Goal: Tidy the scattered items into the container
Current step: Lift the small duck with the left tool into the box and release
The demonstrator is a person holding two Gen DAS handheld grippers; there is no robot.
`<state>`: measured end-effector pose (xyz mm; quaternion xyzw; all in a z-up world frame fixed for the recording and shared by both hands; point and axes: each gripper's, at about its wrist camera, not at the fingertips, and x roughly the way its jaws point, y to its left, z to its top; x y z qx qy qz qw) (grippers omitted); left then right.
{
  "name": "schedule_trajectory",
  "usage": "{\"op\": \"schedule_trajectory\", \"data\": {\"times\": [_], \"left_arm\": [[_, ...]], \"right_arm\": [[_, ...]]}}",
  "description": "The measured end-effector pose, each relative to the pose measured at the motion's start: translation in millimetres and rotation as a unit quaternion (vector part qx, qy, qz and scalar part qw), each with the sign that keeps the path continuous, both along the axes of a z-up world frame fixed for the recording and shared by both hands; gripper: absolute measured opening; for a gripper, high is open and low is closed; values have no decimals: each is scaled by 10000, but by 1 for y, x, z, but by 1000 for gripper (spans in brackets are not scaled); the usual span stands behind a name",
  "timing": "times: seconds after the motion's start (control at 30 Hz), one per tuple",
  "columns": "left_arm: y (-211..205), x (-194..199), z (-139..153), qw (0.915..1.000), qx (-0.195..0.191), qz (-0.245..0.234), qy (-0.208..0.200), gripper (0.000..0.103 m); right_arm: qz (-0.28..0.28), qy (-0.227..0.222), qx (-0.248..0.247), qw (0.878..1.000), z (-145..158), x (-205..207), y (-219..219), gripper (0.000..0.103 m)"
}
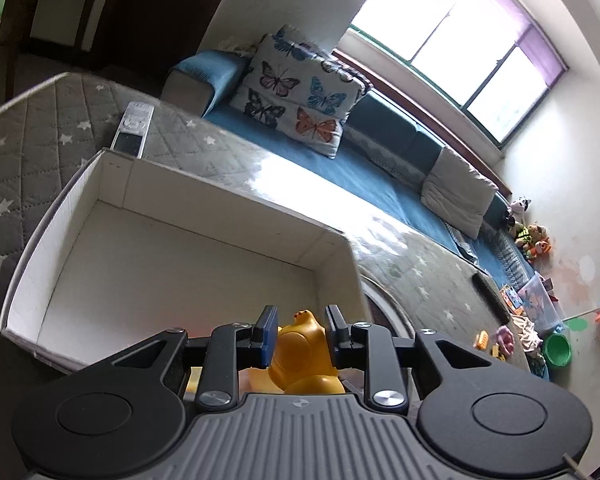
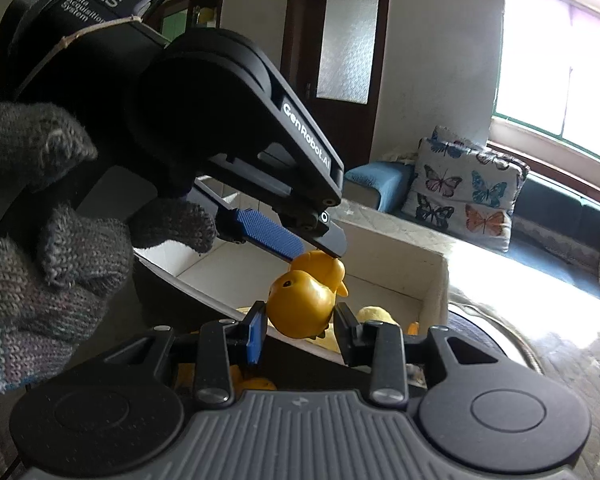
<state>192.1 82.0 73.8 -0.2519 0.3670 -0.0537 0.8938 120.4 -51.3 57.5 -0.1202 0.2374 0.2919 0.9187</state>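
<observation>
A yellow rubber duck [image 1: 300, 354] sits between the blue pads of my left gripper [image 1: 298, 334], which is shut on it, just above the near wall of a white open box [image 1: 172, 248]. In the right wrist view my right gripper [image 2: 298, 328] is shut on another yellow duck [image 2: 300, 304], held over the box's near rim [image 2: 432, 276]. The left gripper [image 2: 300, 246] comes in from the upper left there, its duck [image 2: 320, 266] touching mine. More yellow toys [image 2: 374, 314] lie in the box below.
The box rests on a grey star-quilted surface [image 1: 32, 140]. A remote control [image 1: 132, 128] lies past the box's far corner. A blue sofa with a butterfly cushion [image 1: 296, 92] stands behind. Toys and a green bowl [image 1: 558, 348] lie at the far right.
</observation>
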Motion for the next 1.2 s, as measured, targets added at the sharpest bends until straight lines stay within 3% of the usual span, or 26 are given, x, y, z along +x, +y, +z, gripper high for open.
{"op": "schedule_trajectory", "data": {"times": [0.3, 0.6, 0.9, 1.1, 1.2], "left_arm": [[19, 27, -29, 9992, -162, 12, 368, 27], [28, 25, -36, 9990, -248, 23, 378, 29], [35, 4, -25, 9995, -198, 123, 197, 30], [35, -18, -17, 9999, -74, 132, 83, 30], [33, -30, -13, 9999, 28, 150, 29, 30]], "right_arm": [[138, 183, -237, 9995, -17, 35, 26, 35], [48, 211, -272, 9994, -23, 42, 31, 37], [-105, 188, -141, 9997, -19, 28, 19, 49], [-100, 122, -92, 9998, -18, 1, 11, 52], [-104, 113, -60, 9999, -16, -13, 5, 59]]}}
